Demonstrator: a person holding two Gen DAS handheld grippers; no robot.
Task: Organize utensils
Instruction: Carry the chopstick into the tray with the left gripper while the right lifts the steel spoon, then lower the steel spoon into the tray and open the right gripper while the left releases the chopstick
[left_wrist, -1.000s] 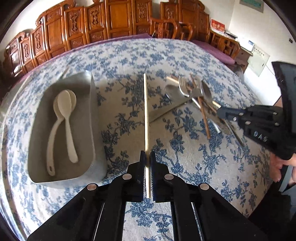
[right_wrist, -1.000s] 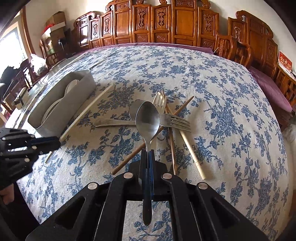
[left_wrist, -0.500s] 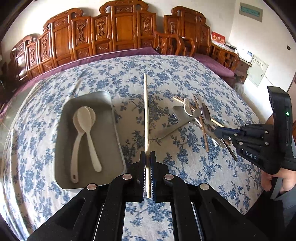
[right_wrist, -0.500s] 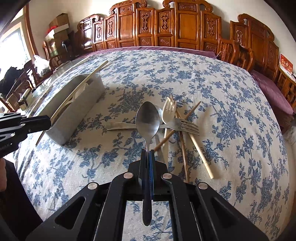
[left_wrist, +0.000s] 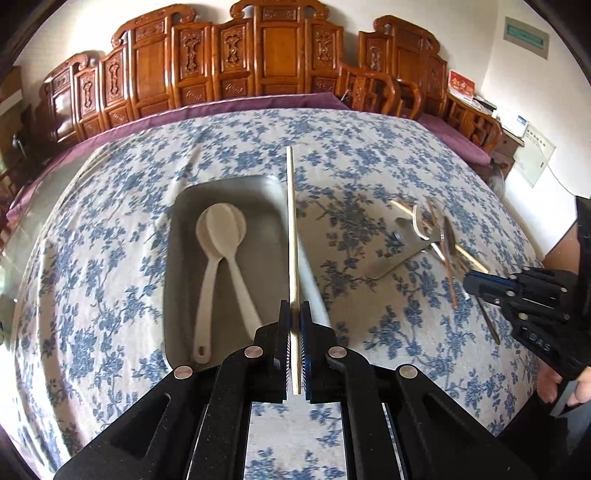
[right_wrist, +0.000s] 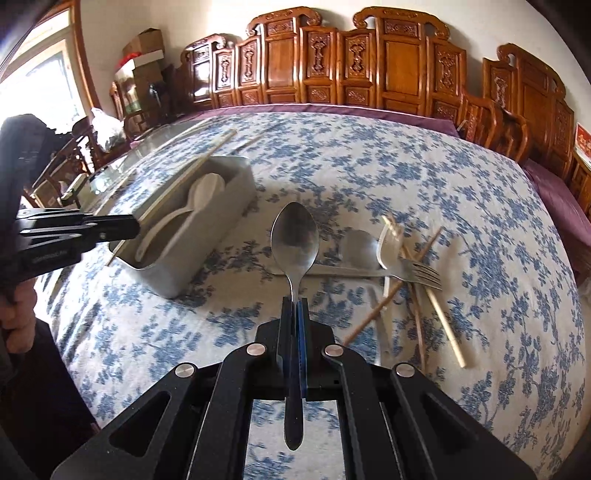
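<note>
My left gripper (left_wrist: 294, 314) is shut on a pale wooden chopstick (left_wrist: 291, 221), held over the right edge of the grey tray (left_wrist: 173, 258). Two white plastic spoons (left_wrist: 221, 240) lie inside the tray. My right gripper (right_wrist: 294, 306) is shut on the handle of a metal spoon (right_wrist: 294, 240), lifted above the tablecloth between the tray (right_wrist: 207, 236) and the utensil pile. That pile (right_wrist: 399, 266) holds a metal spoon, forks and several chopsticks. The left gripper (right_wrist: 129, 227) with its chopstick (right_wrist: 192, 170) also shows in the right wrist view, and the right gripper (left_wrist: 471, 286) in the left wrist view.
A blue floral tablecloth (left_wrist: 369, 155) covers the large table. Carved wooden chairs (left_wrist: 236, 66) line its far side. A person's hand (right_wrist: 18, 314) holds the left gripper at the table's near left edge. Boxes and furniture (right_wrist: 140, 70) stand by a window at the far left.
Both grippers have risen and shifted left toward the tray. The chopstick now hangs over the tray's right edge, and the metal spoon has left the pile and is nearer the tray.
</note>
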